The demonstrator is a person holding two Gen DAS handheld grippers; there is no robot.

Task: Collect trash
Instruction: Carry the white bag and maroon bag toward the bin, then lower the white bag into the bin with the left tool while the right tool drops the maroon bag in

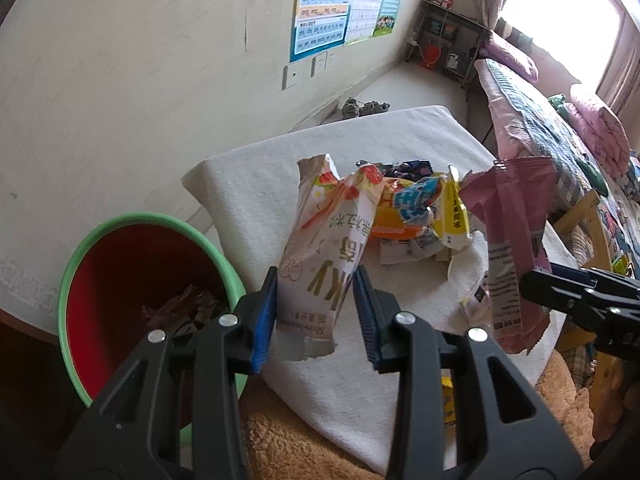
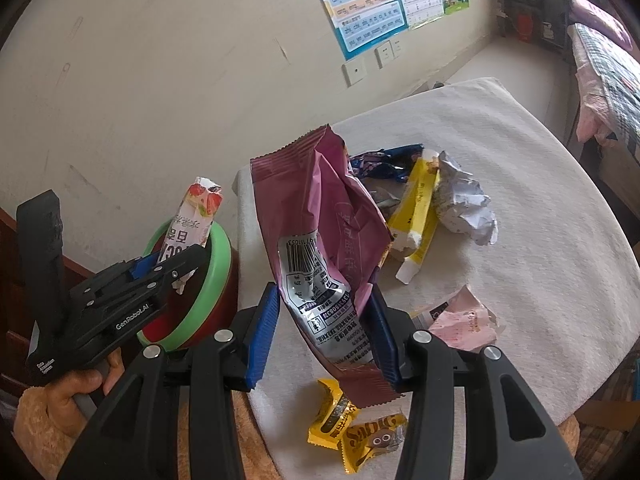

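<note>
Your left gripper (image 1: 316, 312) pinched a white wrapper (image 1: 320, 248) beside the green-rimmed bin (image 1: 80, 264) — your right gripper (image 2: 324, 332) clamped a maroon bag (image 2: 320, 220), right of that bin.

Daylight floods in from the window (image 1: 560, 20), which is blown out to white glare. Fisheye bending curves both views, with dark vignetted corners. Focus is sharp and shadows are soft.

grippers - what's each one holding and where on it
Left gripper pinches the white strawberry wrapper near its lower end; right gripper pinches the maroon bag near its bottom seam.
</note>
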